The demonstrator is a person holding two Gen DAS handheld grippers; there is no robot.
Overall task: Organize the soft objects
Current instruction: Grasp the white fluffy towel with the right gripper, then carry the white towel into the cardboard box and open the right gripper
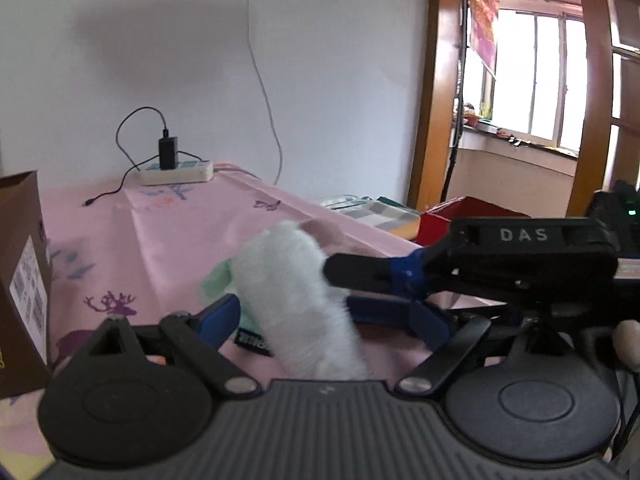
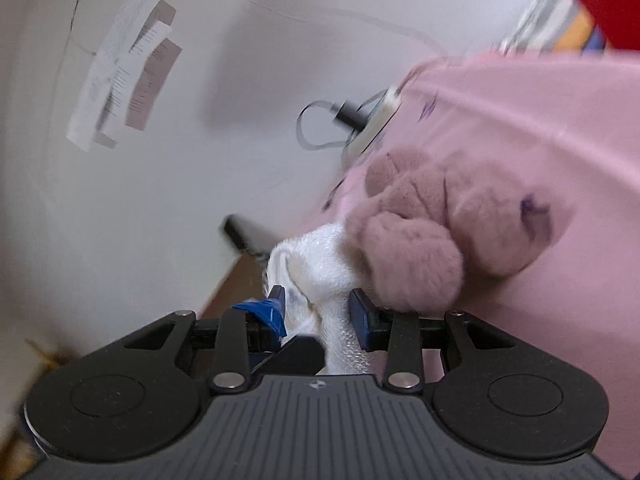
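Note:
A white fluffy soft toy (image 1: 296, 300) stands between the fingers of my left gripper (image 1: 304, 320), which are spread wide and not pressing it. A pale green cloth (image 1: 218, 282) lies behind it. My right gripper (image 1: 472, 272) reaches in from the right and clamps the toy. In the right wrist view my right gripper (image 2: 318, 312) is shut on the white toy (image 2: 320, 264), and a pink plush bear (image 2: 452, 216) lies just beyond it on the pink tablecloth (image 2: 560, 128).
A brown cardboard box (image 1: 22, 280) stands at the left on the pink tablecloth (image 1: 120, 240). A white power strip (image 1: 176, 172) with a black charger sits at the far edge by the wall. A red box (image 1: 444, 216) lies beyond the table's right edge.

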